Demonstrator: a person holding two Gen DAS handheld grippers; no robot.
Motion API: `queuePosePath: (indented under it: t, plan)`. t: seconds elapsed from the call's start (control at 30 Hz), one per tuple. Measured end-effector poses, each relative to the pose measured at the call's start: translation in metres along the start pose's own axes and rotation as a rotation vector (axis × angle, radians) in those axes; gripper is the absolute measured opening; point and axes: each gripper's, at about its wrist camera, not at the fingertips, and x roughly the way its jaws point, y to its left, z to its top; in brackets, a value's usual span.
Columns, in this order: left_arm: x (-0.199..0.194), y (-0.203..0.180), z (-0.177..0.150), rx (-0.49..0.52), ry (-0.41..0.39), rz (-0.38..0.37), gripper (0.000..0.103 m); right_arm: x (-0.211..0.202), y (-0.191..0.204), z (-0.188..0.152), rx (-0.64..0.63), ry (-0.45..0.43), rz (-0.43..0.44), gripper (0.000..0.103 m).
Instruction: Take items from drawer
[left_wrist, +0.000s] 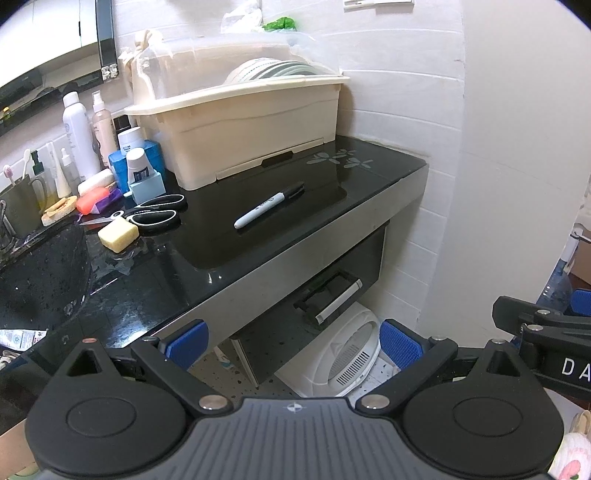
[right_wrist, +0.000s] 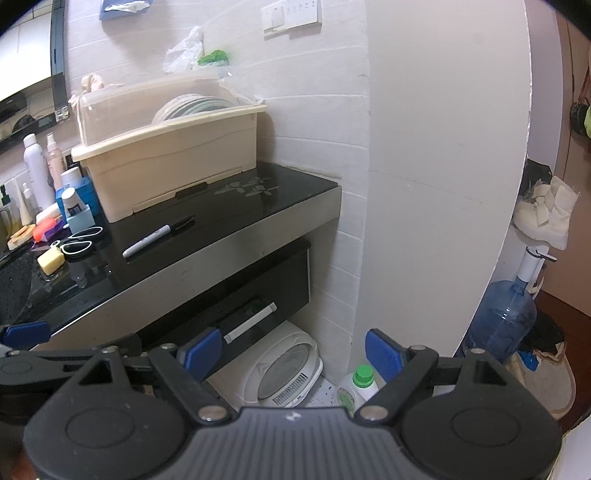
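Note:
A black drawer (left_wrist: 325, 277) with a silver bar handle (left_wrist: 340, 301) hangs under the black glass countertop (left_wrist: 258, 236); it looks shut, its inside hidden. It also shows in the right wrist view (right_wrist: 258, 280), with its handle (right_wrist: 251, 323). A black-capped white marker (left_wrist: 269, 205) lies on the counter, also in the right wrist view (right_wrist: 159, 236). My left gripper (left_wrist: 293, 343) is open and empty, below and in front of the drawer. My right gripper (right_wrist: 293, 350) is open and empty, its left pad near the handle's left end.
A cream dish rack (left_wrist: 240, 122) with plates stands at the counter's back. Scissors (left_wrist: 155, 214), a soap bar (left_wrist: 118, 232) and toiletry bottles (left_wrist: 77, 136) crowd the left. A white appliance (left_wrist: 347, 350) lies on the floor below. A green-capped bottle (right_wrist: 360, 387) and a water jug (right_wrist: 506, 321) stand right.

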Motion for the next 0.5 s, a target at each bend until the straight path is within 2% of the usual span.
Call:
queuePosePath:
  t: [0.5]
  plan:
    - [0.0013, -0.0034, -0.0002, 0.003, 0.004, -0.001, 0.1, 0.0009, -0.0033, 0.0, 0.003, 0.004, 0.003, 0.085]
